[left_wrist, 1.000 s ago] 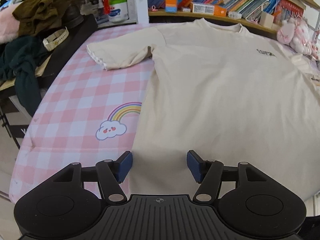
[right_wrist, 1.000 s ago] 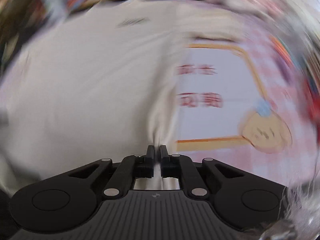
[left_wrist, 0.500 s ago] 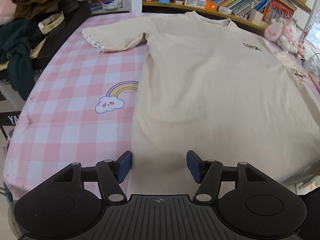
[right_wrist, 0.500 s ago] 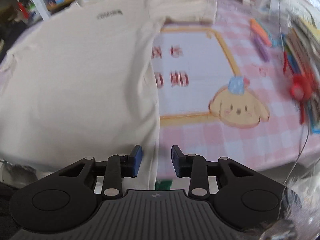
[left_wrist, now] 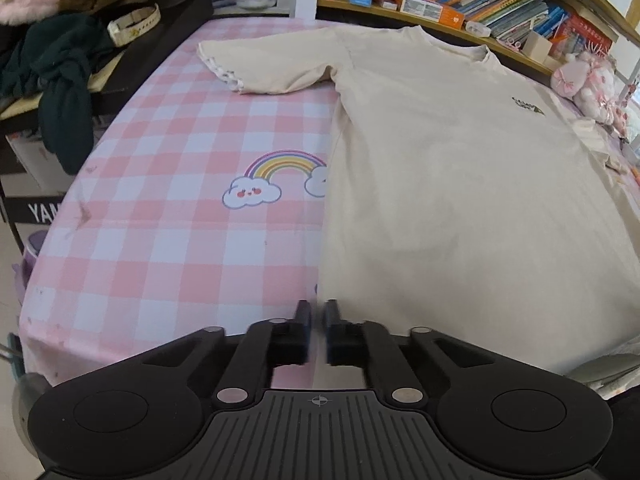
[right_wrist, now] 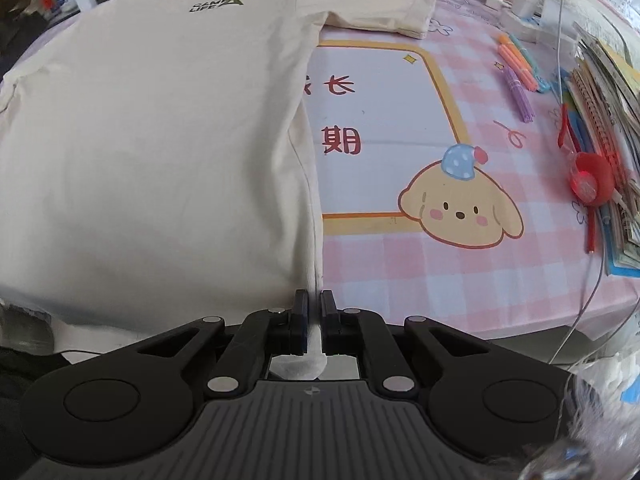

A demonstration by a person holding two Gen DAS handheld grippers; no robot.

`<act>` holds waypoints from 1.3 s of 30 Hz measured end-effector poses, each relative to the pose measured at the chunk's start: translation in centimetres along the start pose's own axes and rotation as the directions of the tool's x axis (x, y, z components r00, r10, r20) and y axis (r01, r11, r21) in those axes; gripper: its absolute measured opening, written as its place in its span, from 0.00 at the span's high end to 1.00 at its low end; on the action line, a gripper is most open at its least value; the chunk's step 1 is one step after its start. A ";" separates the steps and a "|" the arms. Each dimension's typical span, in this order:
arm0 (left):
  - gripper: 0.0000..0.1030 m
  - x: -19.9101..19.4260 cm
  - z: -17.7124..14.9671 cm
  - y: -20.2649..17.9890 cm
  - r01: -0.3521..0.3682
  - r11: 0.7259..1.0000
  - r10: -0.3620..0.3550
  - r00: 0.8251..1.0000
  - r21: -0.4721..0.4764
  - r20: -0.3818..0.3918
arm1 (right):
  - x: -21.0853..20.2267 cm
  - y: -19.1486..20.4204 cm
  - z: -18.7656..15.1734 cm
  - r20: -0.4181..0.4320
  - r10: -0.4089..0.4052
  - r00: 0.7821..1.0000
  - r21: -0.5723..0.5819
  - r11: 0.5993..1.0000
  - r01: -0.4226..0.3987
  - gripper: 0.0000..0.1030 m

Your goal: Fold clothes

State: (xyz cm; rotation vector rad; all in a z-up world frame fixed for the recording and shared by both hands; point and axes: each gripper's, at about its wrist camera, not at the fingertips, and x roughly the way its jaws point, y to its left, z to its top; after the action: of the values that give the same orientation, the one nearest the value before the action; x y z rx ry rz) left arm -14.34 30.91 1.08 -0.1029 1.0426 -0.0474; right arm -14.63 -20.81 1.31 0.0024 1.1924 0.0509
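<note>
A cream T-shirt (left_wrist: pixel 460 168) lies flat, face up, on the pink checked tablecloth (left_wrist: pixel 180 200), collar at the far side, both sleeves spread out. It also shows in the right wrist view (right_wrist: pixel 160 128) with a small dark chest logo (right_wrist: pixel 216 4). My left gripper (left_wrist: pixel 317 316) is shut at the shirt's near left hem corner, with the fabric edge between its jaws. My right gripper (right_wrist: pixel 314 306) is shut on the near right hem corner; white fabric bunches between the jaws.
Dark clothes (left_wrist: pixel 60 72) pile on a stand at the left. A bookshelf (left_wrist: pixel 460 4) runs along the far edge. Pens (right_wrist: pixel 520 68), notebooks (right_wrist: pixel 600 92), a red object (right_wrist: pixel 590 182) and a cable (right_wrist: pixel 592 280) lie on the right of the cloth.
Both grippers were open half a second ago over the hem corners. Now both have closed on the shirt's hem, left on the left corner, right on the right corner.
</note>
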 end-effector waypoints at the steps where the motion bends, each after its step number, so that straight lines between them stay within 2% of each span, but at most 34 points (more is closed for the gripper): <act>1: 0.99 0.0 0.0 0.0 0.000 1.000 0.000 1.000 -0.001 -0.003 | 0.1 -0.1 0.0 -0.001 0.004 1.000 0.005 1.000 -0.004 0.94; 12: 0.99 -0.1 -0.2 -0.3 -0.022 0.999 0.022 1.000 0.039 -0.002 | -0.3 -0.3 -0.5 0.002 0.022 1.000 0.027 0.999 -0.022 0.93; 17: 0.97 -0.2 -0.3 -0.2 -0.018 1.000 0.018 1.000 0.009 0.018 | -0.3 -0.4 -0.5 0.009 0.015 1.000 0.035 0.999 -0.016 0.92; 18: 0.93 -0.4 -0.3 -0.3 -0.024 1.000 0.024 0.999 -0.002 0.031 | -0.3 -0.4 -0.5 0.013 0.009 1.000 0.041 0.999 -0.010 0.91; 20: 0.91 -1.0 -0.2 -0.7 -0.028 0.999 0.030 0.997 -0.028 0.069 | -0.6 -0.6 -0.4 0.035 -0.007 0.999 0.062 0.998 0.004 0.80; 22: 0.79 -1.6 0.2 -1.2 0.001 0.998 0.005 0.994 -0.058 0.109 | -1.4 -0.8 -0.2 0.079 -0.020 0.997 0.101 0.995 0.012 0.57; 24: 0.55 -2.0 0.6 -1.9 0.026 0.997 -0.015 0.989 -0.074 0.149 | -2.2 -0.9 0.1 0.126 -0.008 0.992 0.142 0.990 -0.010 0.52; 27: 0.36 -2.3 1.1 -3.6 0.030 0.997 -0.018 0.982 -0.065 0.188 | -3.1 -0.5 0.5 0.183 -0.008 0.983 0.188 0.982 -0.027 0.36; 31: 0.24 -2.1 1.1 -5.7 0.043 0.997 -0.030 0.982 -0.066 0.188 | -3.8 0.8 0.8 0.243 -0.016 0.970 0.223 0.974 -0.040 0.19; 34: 0.17 -1.9 0.6 -7.2 0.045 0.997 -0.032 0.982 -0.063 0.187 | -4.0 1.9 0.7 0.272 -0.052 0.961 0.225 0.974 -0.011 0.15; 39: 0.12 -1.3 0.5 -9.9 0.026 0.999 -0.036 0.977 0.047 0.209 | -3.9 2.2 0.7 0.303 -0.106 0.947 0.241 0.970 0.031 0.14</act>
State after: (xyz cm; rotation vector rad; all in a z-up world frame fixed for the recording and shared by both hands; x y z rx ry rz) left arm -14.50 21.21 3.49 -0.0821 0.8287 -0.0862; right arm -15.52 -18.74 5.29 0.1704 0.8720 -0.1483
